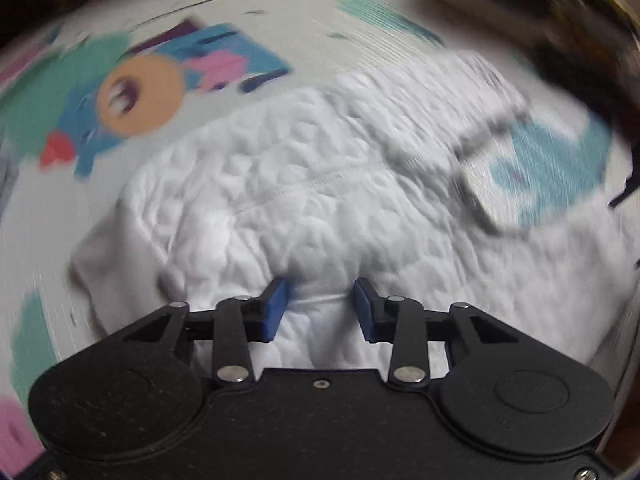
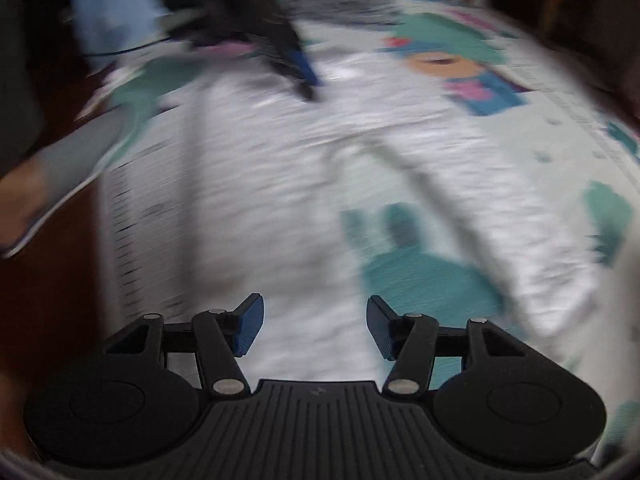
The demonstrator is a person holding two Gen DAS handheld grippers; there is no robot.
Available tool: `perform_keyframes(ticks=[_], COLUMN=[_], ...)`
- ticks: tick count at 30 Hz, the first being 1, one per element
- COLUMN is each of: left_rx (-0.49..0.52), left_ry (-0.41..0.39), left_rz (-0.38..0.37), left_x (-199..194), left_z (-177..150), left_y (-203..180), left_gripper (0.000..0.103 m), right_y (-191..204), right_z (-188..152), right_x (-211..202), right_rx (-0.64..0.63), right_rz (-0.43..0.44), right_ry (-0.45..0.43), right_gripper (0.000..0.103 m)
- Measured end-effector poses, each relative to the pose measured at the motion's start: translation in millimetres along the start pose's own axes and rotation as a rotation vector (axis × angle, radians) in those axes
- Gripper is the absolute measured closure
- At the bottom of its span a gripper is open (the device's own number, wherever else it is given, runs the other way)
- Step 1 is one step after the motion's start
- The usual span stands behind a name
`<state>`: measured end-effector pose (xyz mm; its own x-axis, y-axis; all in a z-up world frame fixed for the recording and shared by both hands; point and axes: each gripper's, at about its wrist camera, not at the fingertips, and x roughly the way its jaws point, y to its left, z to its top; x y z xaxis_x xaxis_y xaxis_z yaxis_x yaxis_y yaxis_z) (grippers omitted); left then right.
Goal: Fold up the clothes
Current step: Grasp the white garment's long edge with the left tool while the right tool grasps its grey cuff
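Observation:
A white textured garment [image 1: 320, 184] lies spread on a cartoon-printed mat [image 1: 132, 92]; one sleeve [image 1: 436, 100] reaches to the upper right. My left gripper [image 1: 320, 304] is open, its blue pads on either side of a raised pinch of the white fabric at the near edge. In the right wrist view the same white garment [image 2: 260, 184] lies on the mat [image 2: 452, 68], blurred by motion. My right gripper [image 2: 315, 322] is open and empty above the garment's near part. The left gripper [image 2: 296, 68] shows at the garment's far edge.
A pile of other clothes, blue, green and grey [image 2: 120, 8], lies at the far left of the mat. Dark wooden floor [image 2: 48, 280] borders the mat on the left. A person's foot [image 2: 36, 184] is at the left edge.

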<state>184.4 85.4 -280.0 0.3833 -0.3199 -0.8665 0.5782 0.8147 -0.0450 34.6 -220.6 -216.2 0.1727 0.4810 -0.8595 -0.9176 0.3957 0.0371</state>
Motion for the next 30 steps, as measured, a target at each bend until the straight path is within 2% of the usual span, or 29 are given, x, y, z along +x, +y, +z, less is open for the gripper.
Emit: perform_keyframes(ticks=[2, 5, 7, 10, 13, 18, 23, 26, 30], left_rx=[0.039, 0.125, 0.242, 0.454, 0.599, 0.837, 0.969, 1.104, 1.179], left_ry=[0.048, -0.007, -0.016, 0.028, 0.06, 0.08, 0.057, 0.051, 0.034], left_rz=[-0.002, -0.079, -0.116, -0.108, -0.087, 0.023, 0.064, 0.115, 0.138], left_x=[-2.7, -28.3, -45.0, -62.1, -71.6, -67.5, -66.7, -63.4, -61.3], left_z=[8.8, 2.4, -15.3, -50.3, -81.6, -120.5, -125.6, -129.2, -135.2], left_y=[-2.1, -10.7, -19.4, -32.6, -36.8, -41.2, -43.2, -45.0, -45.9], left_gripper=[0.068, 0.063, 0.062, 0.06, 0.057, 0.057, 0.057, 0.057, 0.056], right_y=[17.8, 34.4, 47.3, 60.1, 67.5, 60.9, 54.1, 53.4, 53.8], right_z=[-5.8, -17.4, -26.0, -36.8, -47.1, -54.9, -57.3, -58.4, -59.5], right_x=[3.3, 3.8, 2.7, 1.1, 0.3, -1.2, -2.5, -3.3, -3.1], right_rx=[-0.032, -0.084, -0.143, -0.2, -0.233, -0.184, -0.133, -0.121, -0.118], right_rz=[0.024, 0.033, 0.012, -0.035, -0.076, -0.106, -0.11, -0.12, -0.143], right_ry=[0.029, 0.065, 0.081, 0.105, 0.117, 0.113, 0.105, 0.1, 0.101], right_gripper=[0.045, 0.045, 0.045, 0.047, 0.048, 0.05, 0.055, 0.062, 0.064])
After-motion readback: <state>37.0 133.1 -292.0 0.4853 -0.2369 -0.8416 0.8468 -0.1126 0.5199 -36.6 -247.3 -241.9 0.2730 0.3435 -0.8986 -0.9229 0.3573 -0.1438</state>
